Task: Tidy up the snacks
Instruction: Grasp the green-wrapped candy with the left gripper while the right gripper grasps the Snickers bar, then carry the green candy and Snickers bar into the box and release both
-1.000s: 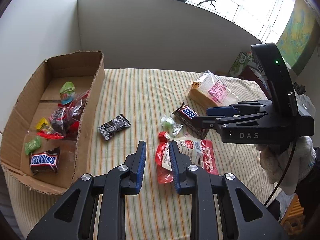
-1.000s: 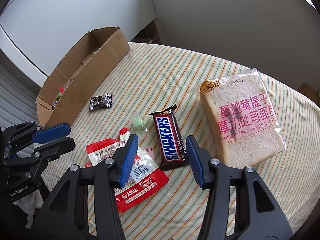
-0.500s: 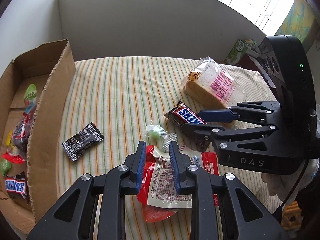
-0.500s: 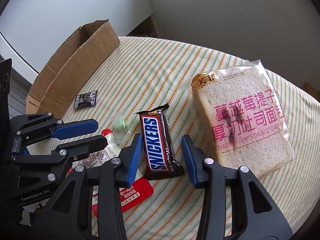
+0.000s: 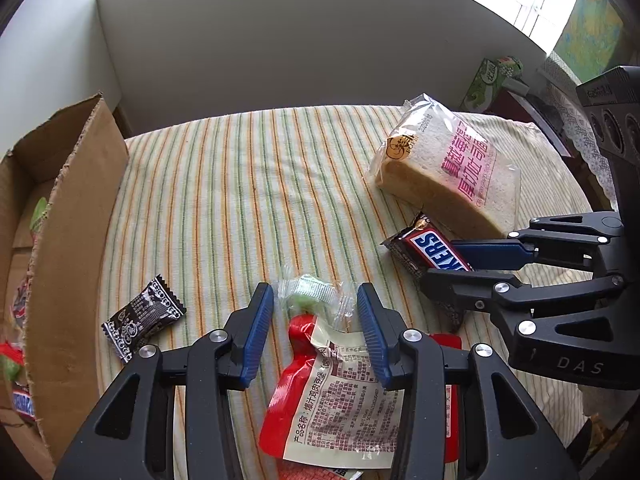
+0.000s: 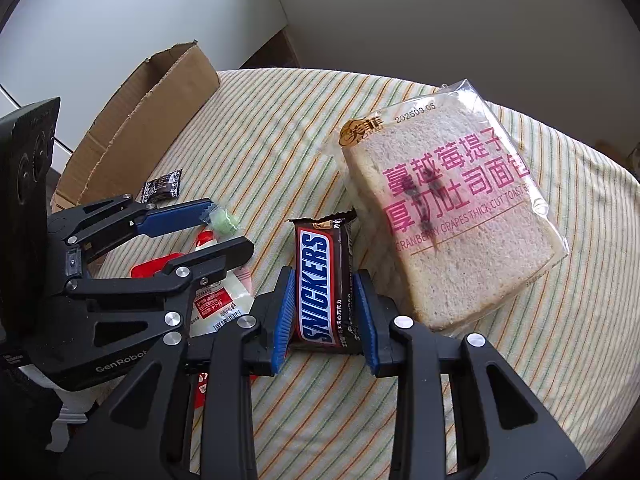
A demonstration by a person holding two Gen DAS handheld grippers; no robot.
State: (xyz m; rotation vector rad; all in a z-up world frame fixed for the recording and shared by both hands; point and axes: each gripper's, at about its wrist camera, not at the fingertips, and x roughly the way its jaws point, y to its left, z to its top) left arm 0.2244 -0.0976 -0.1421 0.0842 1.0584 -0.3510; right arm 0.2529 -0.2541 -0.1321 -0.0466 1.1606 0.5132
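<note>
Cardboard box [image 5: 72,216] at left table edge, open top, several snacks inside already — sorting destination, likely.
Bagged bread [image 6: 448,216] flat on striped cloth, untouched, just beside Snickers bar [image 6: 320,284].
Red-and-white pouch [image 5: 340,396] flat under left gripper [image 5: 316,332]; jaws just widened, straddling pouch top, pads clear — lining up for pickup, nothing gripped.
Snickers bar between pads of right gripper [image 6: 324,312], jaws just narrowed, clamped across width — short-side grip suits lift toward box.
Black wrapper [image 5: 144,316] loose near box wall.
Green candy [image 5: 308,292] just beyond left fingertips.

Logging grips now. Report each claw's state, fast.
Left claw: open, over the red pouch.
Right claw: closed on the Snickers bar.
</note>
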